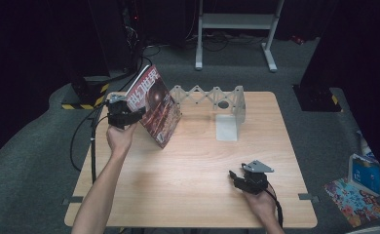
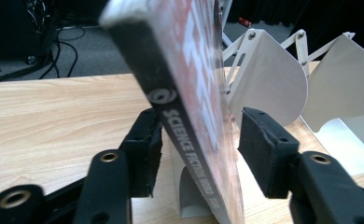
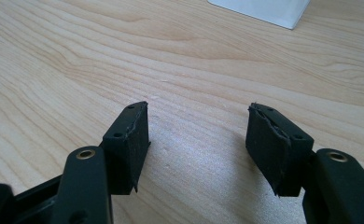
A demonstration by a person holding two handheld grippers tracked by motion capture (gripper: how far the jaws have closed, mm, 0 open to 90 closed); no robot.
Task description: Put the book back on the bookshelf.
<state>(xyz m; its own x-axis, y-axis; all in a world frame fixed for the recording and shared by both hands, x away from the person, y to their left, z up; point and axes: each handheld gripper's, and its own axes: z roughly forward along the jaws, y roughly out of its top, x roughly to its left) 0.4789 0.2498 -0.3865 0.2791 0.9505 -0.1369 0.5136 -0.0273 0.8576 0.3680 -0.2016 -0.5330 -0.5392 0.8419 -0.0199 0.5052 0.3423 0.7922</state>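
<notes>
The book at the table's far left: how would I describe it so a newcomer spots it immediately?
Start at the wooden table, then go to its far left corner, beside the white folding rack. The book stands tilted there between the jaws of the left hand-held gripper. It alone has a red cover and a black spine.

A recording lab: black curtains [image 1: 22,48] all round, cables [image 1: 149,48] at upper left, grey carpet [image 1: 27,161], hazard tape [image 1: 83,105].

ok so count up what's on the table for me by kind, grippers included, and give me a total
Magazines: 1, the magazine, leaning tilted with the left gripper at its edge
Folding white racks: 1, the rack
Grippers: 2, the left gripper and the right gripper, which rests on the table
Total: 4
</notes>
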